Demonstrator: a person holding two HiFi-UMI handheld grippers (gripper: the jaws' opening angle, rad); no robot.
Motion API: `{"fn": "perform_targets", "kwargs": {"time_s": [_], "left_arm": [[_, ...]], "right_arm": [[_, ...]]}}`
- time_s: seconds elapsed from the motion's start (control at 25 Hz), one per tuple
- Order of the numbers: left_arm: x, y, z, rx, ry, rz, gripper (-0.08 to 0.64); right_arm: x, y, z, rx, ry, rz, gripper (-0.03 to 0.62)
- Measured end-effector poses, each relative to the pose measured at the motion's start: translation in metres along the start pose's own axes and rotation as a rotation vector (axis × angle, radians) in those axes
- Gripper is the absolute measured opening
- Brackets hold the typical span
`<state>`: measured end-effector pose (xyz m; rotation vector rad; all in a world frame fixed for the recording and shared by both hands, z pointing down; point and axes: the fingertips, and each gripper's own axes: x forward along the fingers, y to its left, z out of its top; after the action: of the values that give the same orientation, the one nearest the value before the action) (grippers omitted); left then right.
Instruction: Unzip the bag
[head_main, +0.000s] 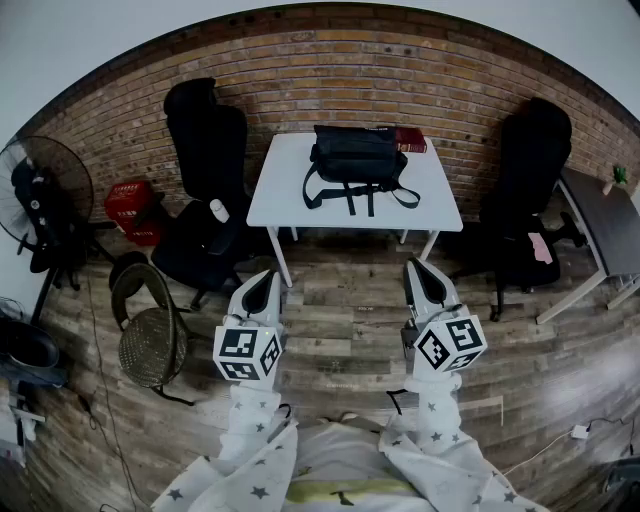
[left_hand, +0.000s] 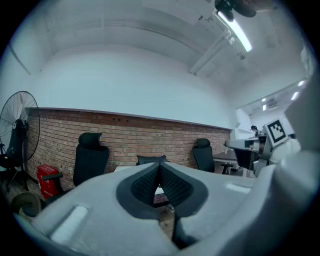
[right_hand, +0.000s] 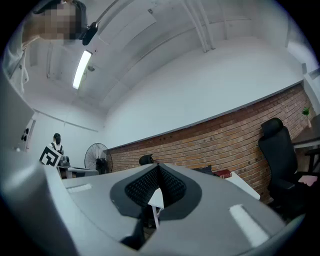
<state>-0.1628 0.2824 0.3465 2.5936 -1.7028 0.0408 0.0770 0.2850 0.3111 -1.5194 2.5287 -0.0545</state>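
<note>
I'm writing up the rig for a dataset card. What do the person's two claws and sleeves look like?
Both the left claw and the right claw are pale grey, tapered shells with black ribbed pads. Each carries a white cube printed with black square markers. The sleeves are white with grey stars.

Dim, cool light from a long white ceiling tube lamp (left_hand: 239, 34), slight glare. Strong fisheye bending, black vignette at edges; close foreground out of focus.
</note>
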Motion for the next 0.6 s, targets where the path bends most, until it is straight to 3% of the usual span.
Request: {"fn": "perform_targets", "kwargs": {"time_s": [0.6], "left_arm": [[0.007, -0.015, -0.006, -0.016, 0.009, 0.007, -0.002]], "right_arm": [[-0.010, -0.021, -0.008, 0.042, 0.008, -0.022, 0.002]]}}
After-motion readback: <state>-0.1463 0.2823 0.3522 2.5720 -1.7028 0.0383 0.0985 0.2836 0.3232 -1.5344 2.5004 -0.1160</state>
